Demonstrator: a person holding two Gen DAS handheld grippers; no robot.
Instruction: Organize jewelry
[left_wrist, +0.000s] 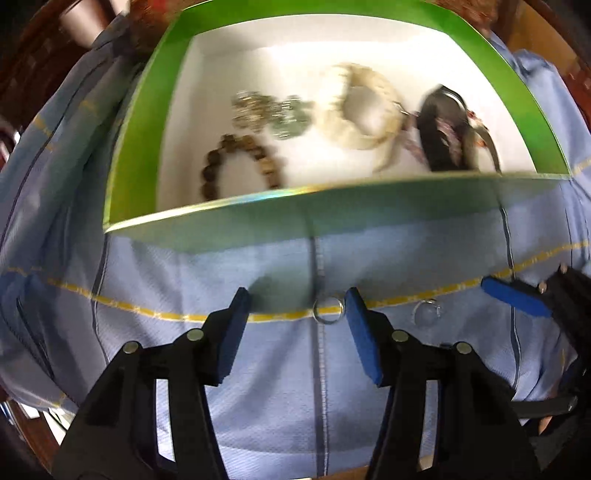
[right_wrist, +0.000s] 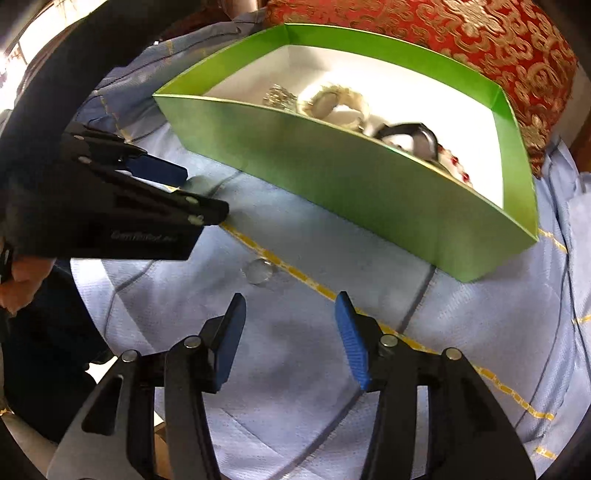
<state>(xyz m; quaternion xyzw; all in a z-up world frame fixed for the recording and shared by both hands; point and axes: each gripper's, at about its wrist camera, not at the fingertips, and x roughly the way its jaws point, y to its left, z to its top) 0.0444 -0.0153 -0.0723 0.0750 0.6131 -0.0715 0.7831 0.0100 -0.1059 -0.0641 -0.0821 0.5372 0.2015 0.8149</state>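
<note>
Jewelry pieces, a brown bead bracelet (left_wrist: 236, 162) among them, are seen inside the green cardboard box (left_wrist: 136, 122) at frame top. Left claw (left_wrist: 297, 306) and right claw (right_wrist: 290, 314) are both held released over the blue cloth (left_wrist: 258, 369), a small silver ring (left_wrist: 328, 310) lying just beside the left claw's right pad.

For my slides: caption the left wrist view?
Open left gripper nears a metal ring on blue cloth, before the green box.

Bright daylight, motion blur throughout, strong fisheye bending and dark corners.
</note>
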